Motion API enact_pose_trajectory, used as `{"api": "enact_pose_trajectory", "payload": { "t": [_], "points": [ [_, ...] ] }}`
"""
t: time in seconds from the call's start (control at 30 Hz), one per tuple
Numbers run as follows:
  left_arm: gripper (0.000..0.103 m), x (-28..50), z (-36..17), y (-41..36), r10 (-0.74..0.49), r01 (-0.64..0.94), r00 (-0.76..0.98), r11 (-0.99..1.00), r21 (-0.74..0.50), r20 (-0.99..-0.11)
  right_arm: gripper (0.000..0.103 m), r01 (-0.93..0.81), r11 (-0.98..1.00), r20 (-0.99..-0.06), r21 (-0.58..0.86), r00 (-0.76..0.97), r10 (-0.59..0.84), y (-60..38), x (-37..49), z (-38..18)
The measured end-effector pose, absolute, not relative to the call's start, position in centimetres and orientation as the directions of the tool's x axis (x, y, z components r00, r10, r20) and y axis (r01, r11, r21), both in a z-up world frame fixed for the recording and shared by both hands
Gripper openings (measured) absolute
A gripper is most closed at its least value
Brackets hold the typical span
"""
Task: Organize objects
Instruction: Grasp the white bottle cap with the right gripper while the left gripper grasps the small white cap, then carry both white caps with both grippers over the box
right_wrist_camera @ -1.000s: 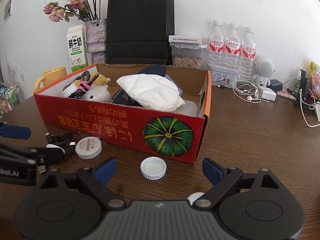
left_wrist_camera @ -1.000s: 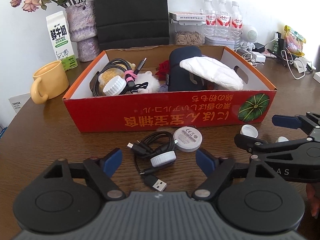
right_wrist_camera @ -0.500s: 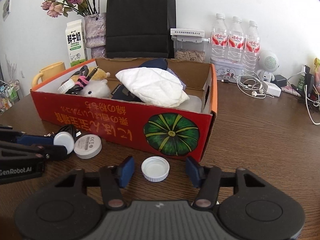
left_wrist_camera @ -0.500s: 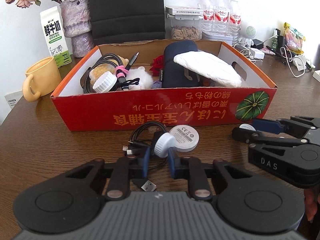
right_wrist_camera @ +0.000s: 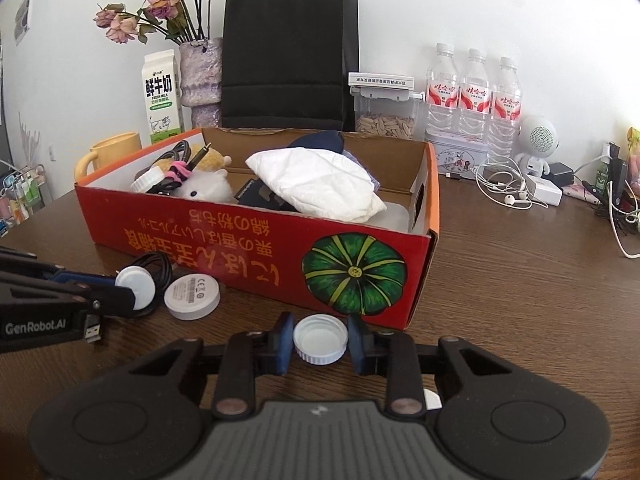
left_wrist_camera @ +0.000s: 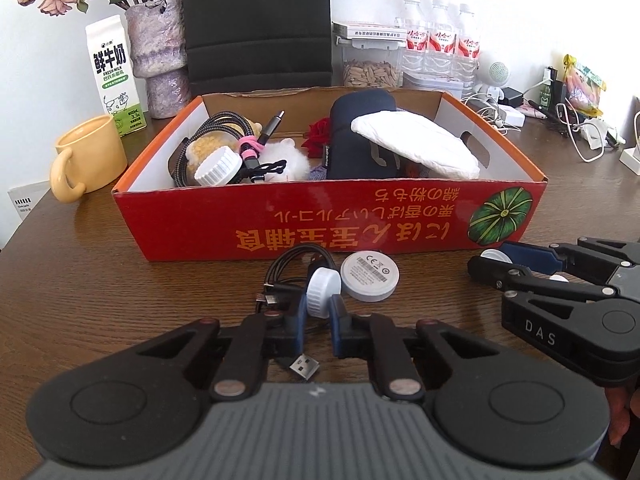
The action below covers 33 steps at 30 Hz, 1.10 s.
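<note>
The left gripper (left_wrist_camera: 319, 307) pinches a small white cap (left_wrist_camera: 323, 292) edge-on, just before the red box (left_wrist_camera: 328, 222); the right gripper (right_wrist_camera: 320, 341) has just closed around a white lid (right_wrist_camera: 320, 339).

"FRESH MILK" on the milk carton (left_wrist_camera: 114, 80); "DAS" and "GenRobot.AI" on the tool bodies; "CE" on the white puck (left_wrist_camera: 370, 275).

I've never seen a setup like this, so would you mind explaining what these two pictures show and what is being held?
No robot here: a person holds a two-finger gripper in each hand, each carrying a fisheye camera looking along its fingers. One picture comes from each. On the wooden table stands a red box of odds and ends. The left gripper has clamped a small white cap beside a black cable. The right gripper has just been closing around a white lid, its pads about touching it.
</note>
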<state>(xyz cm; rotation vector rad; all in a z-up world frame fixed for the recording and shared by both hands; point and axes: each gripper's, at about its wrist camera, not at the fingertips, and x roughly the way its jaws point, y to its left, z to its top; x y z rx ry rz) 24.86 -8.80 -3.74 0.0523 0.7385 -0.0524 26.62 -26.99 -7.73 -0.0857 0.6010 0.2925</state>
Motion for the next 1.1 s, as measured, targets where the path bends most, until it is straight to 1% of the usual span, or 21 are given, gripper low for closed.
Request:
{"api": "enact_pose_trajectory", "payload": {
  "t": [0.2,0.53,0.9,1.1],
  "points": [
    [0.013,23.9,-3.2,-8.3,-0.035,0.066,0.751,0.998,0.021,-0.659,0.028,-0.307,0.952,-0.553,-0.006,0.794,0.253,-26.5,25.8,-7.5],
    [0.013,22.0,-1.3,-7.6,-0.048,0.074,0.79,0.997,0.018,-0.611,0.028,-0.316,0.949,-0.525,-0.008,0.809,0.266,-26.2,24.7,-7.1],
    [0.012,21.7,1.0,-5.8,-0.063,0.073,0.827,0.997,-0.006,-0.559,0.028,-0.336,0.942,-0.446,0.007,0.842,0.304,-25.3,22.7,-4.6],
    [0.012,22.7,2.3,-5.3,-0.071,0.078,0.847,0.997,-0.009,-0.527,0.028,-0.359,0.933,-0.395,-0.028,0.861,0.319,-23.9,22.9,-2.1]
  ]
}}
